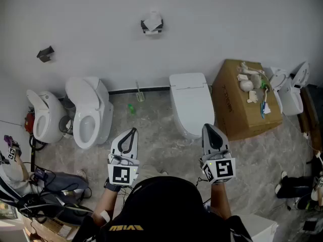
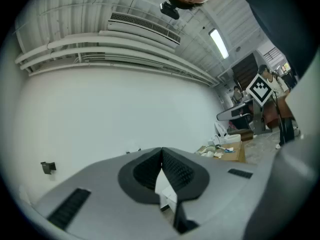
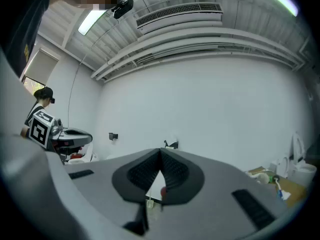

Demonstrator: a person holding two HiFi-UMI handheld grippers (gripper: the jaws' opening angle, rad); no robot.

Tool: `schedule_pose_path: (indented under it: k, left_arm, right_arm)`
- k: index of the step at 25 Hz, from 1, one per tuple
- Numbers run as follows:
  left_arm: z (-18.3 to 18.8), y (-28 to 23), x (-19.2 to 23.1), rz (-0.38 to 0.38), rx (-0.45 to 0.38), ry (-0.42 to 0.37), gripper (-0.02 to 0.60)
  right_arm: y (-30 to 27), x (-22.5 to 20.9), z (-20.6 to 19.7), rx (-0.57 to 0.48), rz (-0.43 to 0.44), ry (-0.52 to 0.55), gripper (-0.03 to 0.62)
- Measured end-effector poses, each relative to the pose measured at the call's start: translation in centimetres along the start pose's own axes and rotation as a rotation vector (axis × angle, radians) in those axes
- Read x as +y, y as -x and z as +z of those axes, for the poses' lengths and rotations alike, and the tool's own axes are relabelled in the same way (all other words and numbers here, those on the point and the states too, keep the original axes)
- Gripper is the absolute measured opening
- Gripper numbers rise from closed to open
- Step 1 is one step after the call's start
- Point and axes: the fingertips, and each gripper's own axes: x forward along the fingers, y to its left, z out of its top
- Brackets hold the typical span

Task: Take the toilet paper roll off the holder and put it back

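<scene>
A white toilet paper roll point(image 1: 153, 19) sits on a black holder point(image 1: 151, 28) high on the white wall, in the middle of the head view. In the right gripper view the same holder point(image 3: 171, 144) shows small, just above my jaw tips. My left gripper point(image 1: 133, 131) and right gripper point(image 1: 207, 127) are held side by side low in front of the person, far from the wall. Both point toward it. Each is shut with the pads touching and nothing between them, as seen for the left gripper point(image 2: 161, 149) and the right gripper point(image 3: 160, 150).
A second, empty black holder point(image 1: 45, 54) hangs on the wall at the left. Three toilets point(image 1: 91, 112) point(image 1: 44, 116) point(image 1: 191, 102) stand along the wall's foot, beside a cardboard box point(image 1: 245, 102) carrying small items. Bags and cables point(image 1: 45, 193) lie at the lower left.
</scene>
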Motion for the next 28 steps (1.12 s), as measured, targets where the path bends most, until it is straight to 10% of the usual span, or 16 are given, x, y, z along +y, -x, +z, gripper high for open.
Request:
schedule_pose_path:
  k: [6,14,28]
  left_arm:
    - [-1.3,0.7,-0.6,0.064,0.014,0.225,0.011]
    - [-2.1,2.4,-2.2,0.078,0.036,0.236,0.011]
    - [-4.1,1.9,0.9,0.113,0.065,0.3,0.011]
  right_arm:
    - [0.7,0.4,-0.4,-0.003,0.011,0.008,-0.006]
    - [2.5,0.2,-1.6,-0.007,-0.005,0.017,0.005]
    - [-1.5,0.3,-2.4,0.04,-0.03,-0.039,0.432]
